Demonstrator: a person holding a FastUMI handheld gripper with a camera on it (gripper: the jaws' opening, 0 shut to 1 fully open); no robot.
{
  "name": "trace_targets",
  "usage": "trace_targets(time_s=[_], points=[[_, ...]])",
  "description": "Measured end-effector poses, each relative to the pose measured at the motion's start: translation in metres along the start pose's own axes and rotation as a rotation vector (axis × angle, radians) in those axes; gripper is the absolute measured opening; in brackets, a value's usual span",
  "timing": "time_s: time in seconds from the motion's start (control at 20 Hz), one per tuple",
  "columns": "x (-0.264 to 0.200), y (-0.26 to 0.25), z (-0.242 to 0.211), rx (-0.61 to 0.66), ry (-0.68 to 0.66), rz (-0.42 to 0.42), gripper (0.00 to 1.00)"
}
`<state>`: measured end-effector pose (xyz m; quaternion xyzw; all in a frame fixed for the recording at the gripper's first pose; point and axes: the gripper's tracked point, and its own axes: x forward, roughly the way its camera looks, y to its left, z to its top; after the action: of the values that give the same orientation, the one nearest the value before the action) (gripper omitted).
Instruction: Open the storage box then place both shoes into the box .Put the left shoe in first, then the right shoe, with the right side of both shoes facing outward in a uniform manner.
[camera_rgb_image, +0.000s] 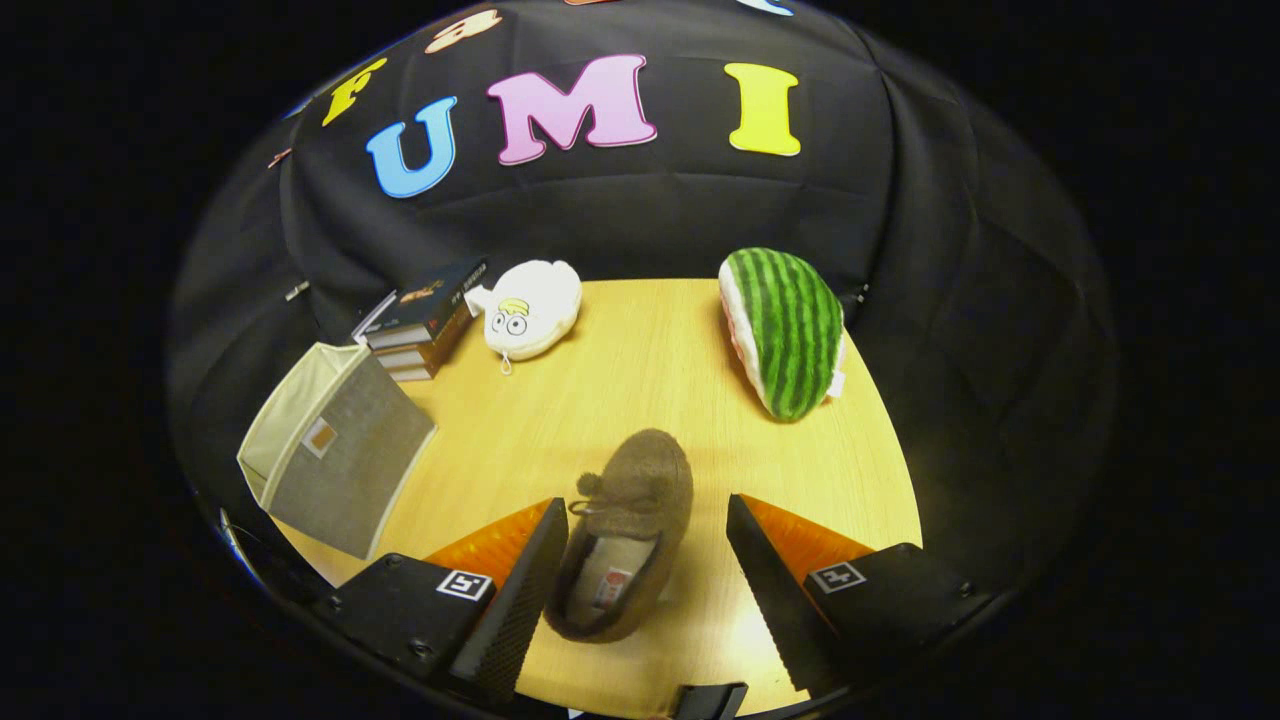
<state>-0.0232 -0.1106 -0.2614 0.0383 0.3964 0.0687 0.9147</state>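
Brown shoe (625, 535) lies between spread hand-held gripper (640, 560) fingers, heel partly hidden.

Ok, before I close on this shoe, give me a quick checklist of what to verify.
1. Tongs open: ok, fingers spread wide.
2. Shoe between the fingers: ok, though nearer one finger than the other.
3. Fingers touching the shoe: cannot tell; one looks very close.
4. Box open: ok, its opening shows, but it lies tipped on the table.
5. Second shoe located: not ok.
6. Left shoe or right: cannot tell.
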Motion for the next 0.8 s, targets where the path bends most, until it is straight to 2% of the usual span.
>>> trace_targets(time_s=[0.3, 0.6, 0.7, 0.8], points=[[0.024, -0.023, -0.063, 0.04, 0.162, -0.027, 0.99], [0.062, -0.022, -0.063, 0.147, 0.225, 0.004, 0.99], [0.073, -0.02, -0.062, 0.141, 0.23, 0.004, 0.97], [0.076, -0.016, -0.065, 0.139, 0.253, 0.019, 0.88]])
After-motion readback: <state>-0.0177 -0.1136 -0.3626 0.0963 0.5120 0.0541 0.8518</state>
